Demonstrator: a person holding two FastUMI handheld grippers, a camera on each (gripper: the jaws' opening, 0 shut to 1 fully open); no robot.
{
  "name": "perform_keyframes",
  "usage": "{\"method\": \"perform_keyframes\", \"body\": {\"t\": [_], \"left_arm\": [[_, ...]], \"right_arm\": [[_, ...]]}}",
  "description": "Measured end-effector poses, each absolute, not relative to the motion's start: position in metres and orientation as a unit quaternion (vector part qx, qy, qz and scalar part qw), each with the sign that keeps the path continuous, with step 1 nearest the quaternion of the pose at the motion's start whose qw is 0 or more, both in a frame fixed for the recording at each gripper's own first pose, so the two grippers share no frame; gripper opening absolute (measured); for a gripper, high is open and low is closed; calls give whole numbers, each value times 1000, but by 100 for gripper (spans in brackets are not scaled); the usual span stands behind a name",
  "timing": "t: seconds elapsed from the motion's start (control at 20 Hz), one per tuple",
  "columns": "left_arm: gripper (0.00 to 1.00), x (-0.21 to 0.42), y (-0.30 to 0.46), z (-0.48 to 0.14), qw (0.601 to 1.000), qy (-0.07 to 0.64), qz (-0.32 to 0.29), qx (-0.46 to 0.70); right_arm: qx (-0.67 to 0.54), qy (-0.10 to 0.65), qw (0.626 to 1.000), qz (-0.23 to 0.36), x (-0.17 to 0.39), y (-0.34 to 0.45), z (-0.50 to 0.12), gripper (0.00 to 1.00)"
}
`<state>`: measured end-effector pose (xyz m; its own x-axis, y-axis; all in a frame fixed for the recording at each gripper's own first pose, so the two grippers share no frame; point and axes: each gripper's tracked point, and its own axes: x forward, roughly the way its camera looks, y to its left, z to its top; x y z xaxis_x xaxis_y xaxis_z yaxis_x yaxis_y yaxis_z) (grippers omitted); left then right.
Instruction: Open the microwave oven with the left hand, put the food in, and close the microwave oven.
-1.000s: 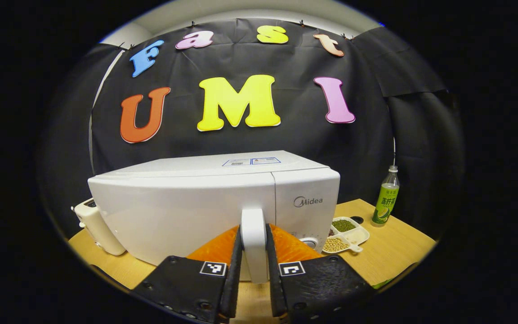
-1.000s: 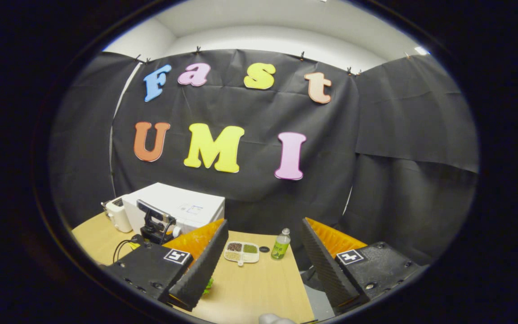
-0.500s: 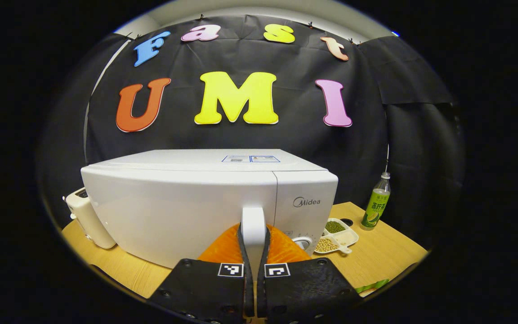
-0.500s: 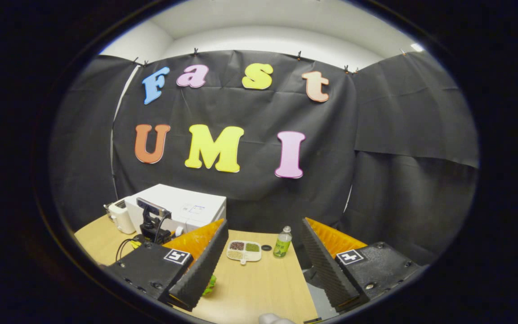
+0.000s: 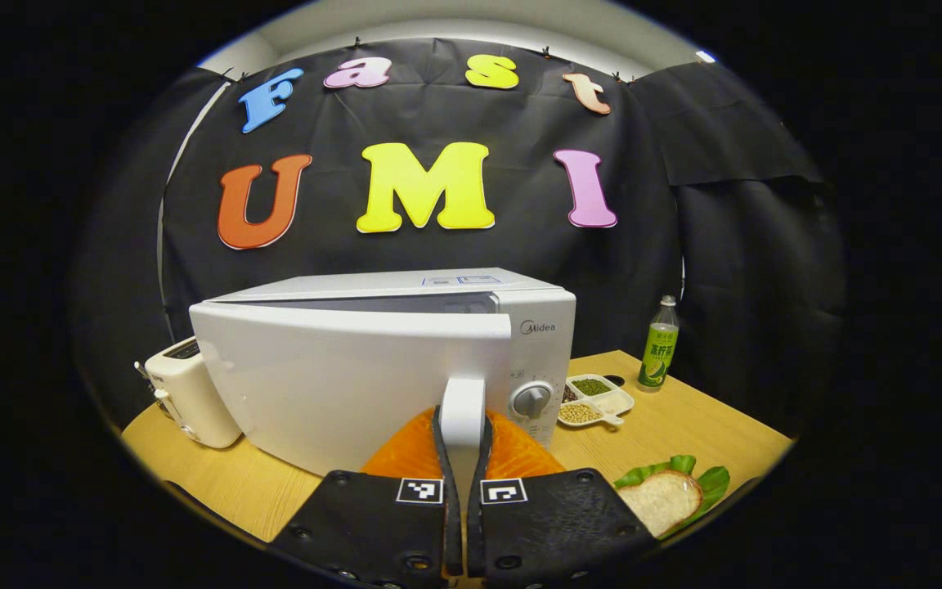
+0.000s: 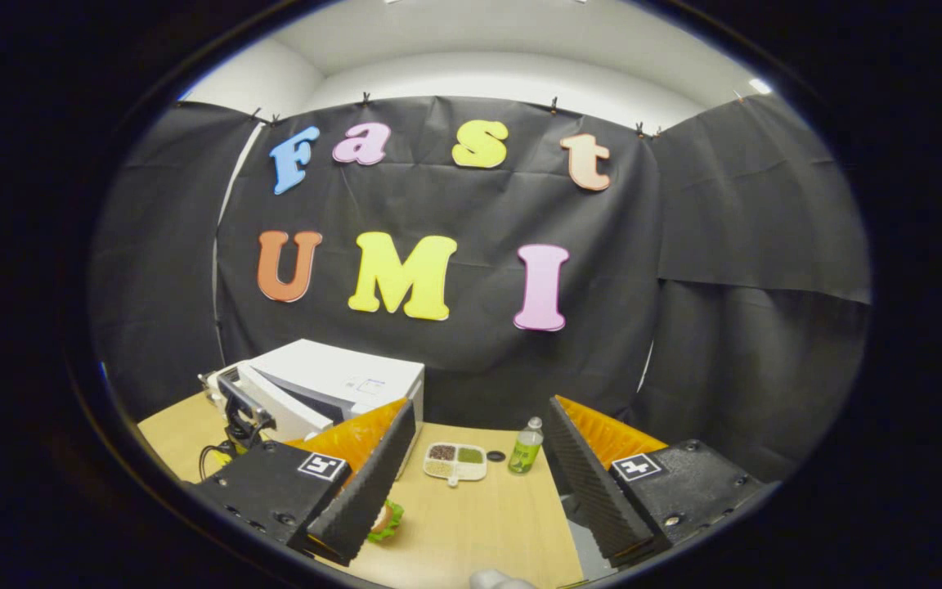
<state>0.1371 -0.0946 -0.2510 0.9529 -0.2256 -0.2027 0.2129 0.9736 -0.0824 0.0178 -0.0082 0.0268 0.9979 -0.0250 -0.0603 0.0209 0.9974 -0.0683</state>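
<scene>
Swung ajar since a moment ago, the microwave door point(image 5: 356, 376) trails its handle point(image 5: 463, 425) pinched in the left gripper point(image 5: 463, 491), best pulled along the hinge's arc, while the right gripper point(image 6: 479, 483) gapes empty above the sandwich point(image 5: 667, 491).

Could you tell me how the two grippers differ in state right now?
The left gripper is shut on the microwave's door handle, with the door ajar; the right gripper is open and holds nothing. The left sits right at the microwave; the right hangs back above the table. Both point toward the wall.
</scene>
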Motion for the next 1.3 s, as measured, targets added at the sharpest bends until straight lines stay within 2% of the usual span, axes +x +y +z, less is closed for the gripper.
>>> {"method": "perform_keyframes", "body": {"t": [0.05,0.1,0.15,0.25,0.3,0.4,0.45,0.55,0.7,0.75,0.8,1.15,1.2,1.3], "left_arm": [[9,130,-91,-251,988,106,-113,-28],[9,124,-87,-250,988,107,-112,-22],[18,119,-81,-250,988,108,-106,-16],[26,113,-74,-250,989,108,-104,-9],[26,110,-65,-249,990,107,-92,-3],[52,106,-50,-244,992,100,-82,-6],[75,105,-42,-238,992,95,-78,-8],[98,97,-40,-242,991,104,-83,-9],[97,85,-32,-239,992,105,-76,1],[97,81,-28,-240,991,107,-74,-1],[97,75,-25,-242,991,111,-72,-3],[96,24,21,-243,992,120,-42,10],[96,16,29,-243,992,122,-35,12],[96,0,48,-244,992,126,-20,18]], "right_arm": [[-34,31,999,-7,17,-5,24,96],[-33,30,999,-4,15,-2,24,96],[-33,31,999,1,15,2,22,96],[-34,29,999,7,12,6,21,96],[-33,30,999,9,10,8,20,96],[-30,29,999,15,7,12,20,96],[-28,29,999,16,6,12,19,96],[-26,28,999,19,5,15,19,96],[-22,30,999,27,3,22,16,96],[-22,30,999,31,2,25,15,100],[-22,30,999,36,1,29,14,96],[-15,32,997,69,-6,55,5,96],[-14,34,997,74,-7,59,4,100],[-9,36,996,82,-9,66,-2,96]]}}
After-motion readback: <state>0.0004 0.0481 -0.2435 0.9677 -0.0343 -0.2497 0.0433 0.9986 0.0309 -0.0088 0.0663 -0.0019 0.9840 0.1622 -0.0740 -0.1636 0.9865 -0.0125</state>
